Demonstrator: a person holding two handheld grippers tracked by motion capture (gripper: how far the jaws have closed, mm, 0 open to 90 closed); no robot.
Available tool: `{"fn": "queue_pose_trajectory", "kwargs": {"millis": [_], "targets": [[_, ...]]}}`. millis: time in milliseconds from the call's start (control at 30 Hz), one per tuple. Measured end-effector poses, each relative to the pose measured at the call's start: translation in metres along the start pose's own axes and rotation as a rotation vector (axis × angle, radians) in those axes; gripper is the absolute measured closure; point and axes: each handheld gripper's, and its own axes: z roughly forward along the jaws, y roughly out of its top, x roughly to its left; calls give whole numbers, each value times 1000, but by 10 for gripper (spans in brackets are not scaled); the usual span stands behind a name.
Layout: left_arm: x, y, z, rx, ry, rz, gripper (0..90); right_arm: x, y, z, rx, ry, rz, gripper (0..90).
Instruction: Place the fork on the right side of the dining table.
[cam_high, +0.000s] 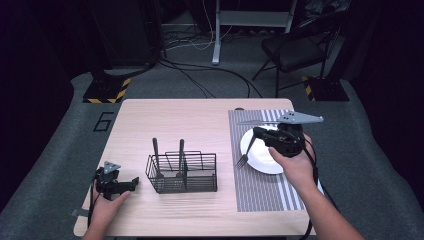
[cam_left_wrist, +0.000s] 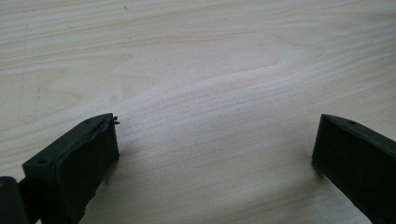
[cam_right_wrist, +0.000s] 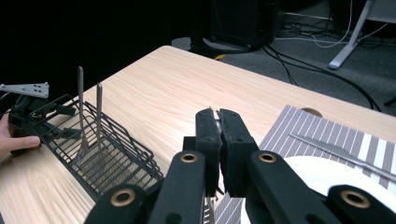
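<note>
Left gripper (cam_high: 131, 183), lower left of frame: jaws wide, empty, resting on table (cam_high: 200, 125). Right gripper (cam_high: 256, 134), right of centre: clamped on fork (cam_high: 244, 155), tines hanging over plate (cam_high: 260, 160) edge. Risk: thin handle twisting loose. Grip point hidden between jaws. Beyond: wire caddy (cam_high: 182, 172), two utensils upright, heads indistinct.

We see our right gripper (cam_right_wrist: 218, 122) pinching a thin metal handle (cam_right_wrist: 216, 123) — wire basket (cam_right_wrist: 100, 156) left, on the counter (cam_right_wrist: 187, 81).

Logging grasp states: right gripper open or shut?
Shut on the fork. The right gripper has its jaws pressed on a thin metal handle; in the high view the fork hangs beside the white plate.
</note>
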Motion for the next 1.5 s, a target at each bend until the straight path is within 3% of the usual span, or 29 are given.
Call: {"fn": "queue_pose_trajectory", "kwargs": {"millis": [633, 1500], "targets": [[0, 0, 0, 0, 0, 0, 1, -6, -31, 4, 10, -59, 6, 870], [0, 0, 0, 0, 0, 0, 1, -14, -66, 8, 44, -76, 65, 870]]}}
